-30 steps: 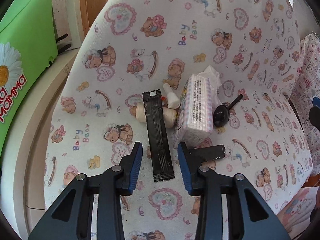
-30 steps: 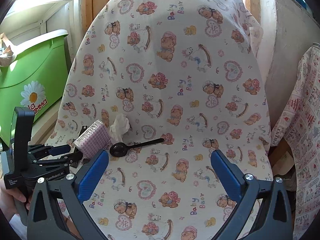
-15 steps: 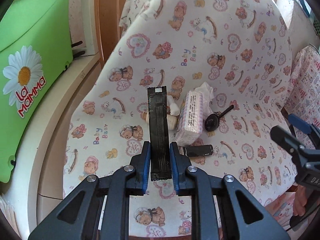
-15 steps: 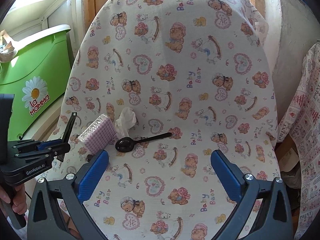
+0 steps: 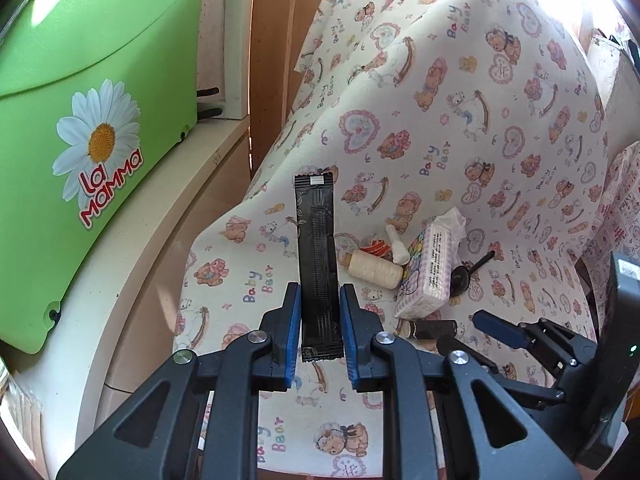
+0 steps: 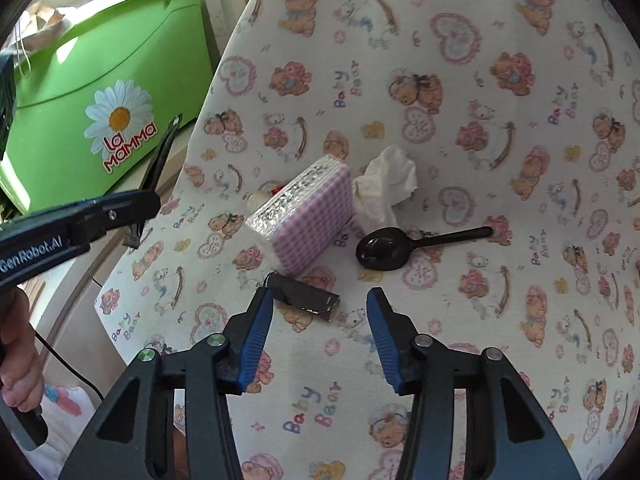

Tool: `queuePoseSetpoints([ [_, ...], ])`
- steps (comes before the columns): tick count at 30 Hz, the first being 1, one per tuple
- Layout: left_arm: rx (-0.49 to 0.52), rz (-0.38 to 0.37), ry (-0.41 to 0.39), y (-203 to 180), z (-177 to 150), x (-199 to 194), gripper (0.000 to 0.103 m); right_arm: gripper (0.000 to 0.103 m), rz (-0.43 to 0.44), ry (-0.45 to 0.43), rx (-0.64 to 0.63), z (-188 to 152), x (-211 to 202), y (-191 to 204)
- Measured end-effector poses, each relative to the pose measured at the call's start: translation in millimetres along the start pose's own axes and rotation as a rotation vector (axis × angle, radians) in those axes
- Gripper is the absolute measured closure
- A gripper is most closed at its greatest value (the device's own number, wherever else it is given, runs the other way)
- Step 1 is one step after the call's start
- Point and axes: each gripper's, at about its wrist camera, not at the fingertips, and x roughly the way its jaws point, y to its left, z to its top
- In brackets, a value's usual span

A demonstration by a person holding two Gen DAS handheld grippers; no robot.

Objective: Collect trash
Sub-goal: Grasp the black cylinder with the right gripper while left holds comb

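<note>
Teddy-print chair cover (image 6: 500, 80) draped over seat and back, carrying the clutter. Green bin (image 5: 88, 92) off to the left, likely the drop point. Pink checked tissue pack (image 6: 308, 220), crumpled tissue (image 6: 386, 184), black spoon (image 6: 400, 250), dark cardboard tube (image 6: 306, 294) on the seat. Left gripper (image 5: 319, 332) clamped on black sachet (image 5: 316, 248), lifted clear of the fabric. Right gripper (image 6: 320, 340) jaws apart, near the tube. Step: carrying first piece. Next: swing left to bin, release; right closes on tube.
</note>
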Motion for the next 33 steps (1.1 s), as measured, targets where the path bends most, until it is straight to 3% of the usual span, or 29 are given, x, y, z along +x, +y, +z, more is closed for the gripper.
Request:
queuePoseSetpoints([
  [6,0.004,-0.004,-0.002,0,1,-2,0.085,0.057,-0.045,0.017,-0.04,0,14,11],
  [12,0.008,-0.002,0.002,-1,-1,-1,0.085,0.073,-0.042,0.033,-0.046,1,19,10],
  [14,0.003,-0.002,0.004,-1,-1,-1,0.085,0.09,-0.027,0.027,-0.042,0,15,9],
  [16,-0.002,-0.006,0.005,0,-2,-1,0.085,0.099,-0.008,0.019,-0.046,0,10,8],
  [26,0.009,-0.007,-0.013,-3,-3,-11,0.085,0.101,0.022,-0.051,-0.075,-6,-21,5],
  [28,0.013,0.008,-0.016,-2,-4,-11,0.085,0.095,0.044,-0.037,-0.056,-6,-20,0],
  [30,0.01,0.02,-0.014,1,-4,-10,0.085,0.069,0.033,-0.029,-0.036,-5,-18,-4],
  [31,0.006,0.025,-0.012,2,-4,-10,0.085,0.046,0.015,-0.039,-0.04,-5,-17,-3],
  [32,0.001,0.028,-0.009,4,-4,-9,0.085,0.038,-0.005,-0.058,-0.051,-4,-16,0],
  [33,-0.004,0.029,-0.005,5,-4,-9,0.085,0.038,-0.018,-0.061,-0.062,-3,-14,2],
])
